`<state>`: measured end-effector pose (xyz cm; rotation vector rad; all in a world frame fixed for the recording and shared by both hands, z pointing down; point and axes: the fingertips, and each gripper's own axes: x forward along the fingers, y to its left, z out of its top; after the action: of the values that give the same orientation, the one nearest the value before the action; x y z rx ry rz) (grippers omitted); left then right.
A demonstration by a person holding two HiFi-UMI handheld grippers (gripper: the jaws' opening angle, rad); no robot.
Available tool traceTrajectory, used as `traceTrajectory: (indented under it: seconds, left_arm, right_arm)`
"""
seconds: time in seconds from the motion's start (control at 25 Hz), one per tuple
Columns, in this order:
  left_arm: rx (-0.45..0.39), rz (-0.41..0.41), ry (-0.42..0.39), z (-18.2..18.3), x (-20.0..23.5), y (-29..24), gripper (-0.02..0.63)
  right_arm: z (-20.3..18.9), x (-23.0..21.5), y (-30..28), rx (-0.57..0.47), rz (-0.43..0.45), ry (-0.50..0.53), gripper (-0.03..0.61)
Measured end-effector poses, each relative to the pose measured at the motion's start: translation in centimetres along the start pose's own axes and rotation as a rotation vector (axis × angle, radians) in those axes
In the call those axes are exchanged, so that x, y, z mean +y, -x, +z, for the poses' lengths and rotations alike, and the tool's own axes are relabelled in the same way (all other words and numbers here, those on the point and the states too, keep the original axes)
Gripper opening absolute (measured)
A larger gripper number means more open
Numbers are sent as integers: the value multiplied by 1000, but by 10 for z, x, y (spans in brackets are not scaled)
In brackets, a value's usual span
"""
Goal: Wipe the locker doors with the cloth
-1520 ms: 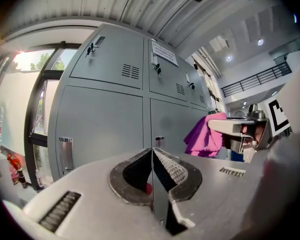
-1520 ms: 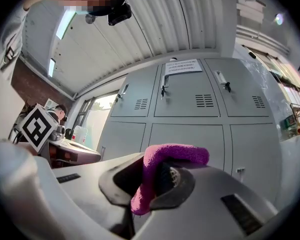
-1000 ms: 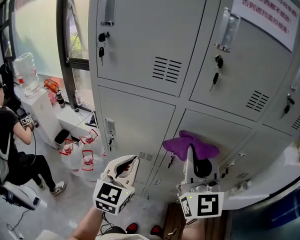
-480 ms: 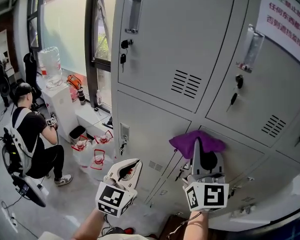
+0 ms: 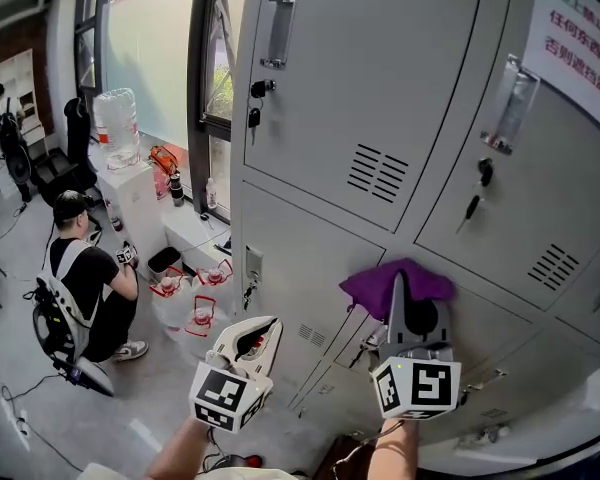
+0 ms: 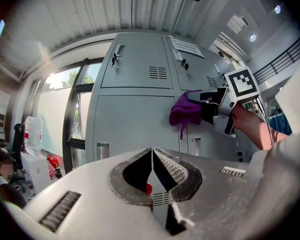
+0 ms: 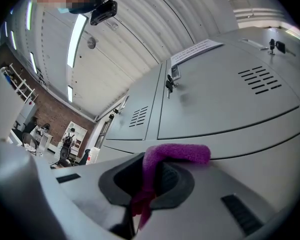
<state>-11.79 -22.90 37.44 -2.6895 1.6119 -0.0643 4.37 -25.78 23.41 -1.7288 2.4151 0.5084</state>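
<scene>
A purple cloth (image 5: 395, 286) is pressed against a grey lower locker door (image 5: 300, 258), just under the seam below the upper doors. My right gripper (image 5: 405, 288) is shut on the cloth and points at the door. In the right gripper view the cloth (image 7: 176, 154) folds over the jaws and hangs down between them. My left gripper (image 5: 267, 323) is held low and left of the right one, away from the lockers, with its jaws shut and empty. In the left gripper view the jaws (image 6: 152, 153) meet at their tips, and the cloth (image 6: 185, 109) shows on the door ahead.
The upper locker doors (image 5: 380, 78) have handles, vents and keys (image 5: 255, 118) in the locks. A notice with red print (image 5: 578, 28) is stuck at the upper right. A person (image 5: 85, 288) crouches on the floor at the left, near a water jug (image 5: 120, 128) and bags (image 5: 195, 303).
The right gripper and cloth now sit a little higher on the lower door, closer to the seam. The head view has swung left. The left gripper has hardly moved.
</scene>
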Motion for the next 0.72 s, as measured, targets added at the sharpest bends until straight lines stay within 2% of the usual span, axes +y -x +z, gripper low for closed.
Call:
traceTrajectory:
  seconds: [0.24, 0.72]
  left_arm:
    - [1, -12, 2, 0, -8, -4, 29]
    - [3, -108, 20, -3, -43, -25, 29]
  right_arm:
    - [-3, -11, 10, 8, -22, -1, 32]
    - [-3, -59, 52, 49, -141, 44, 32]
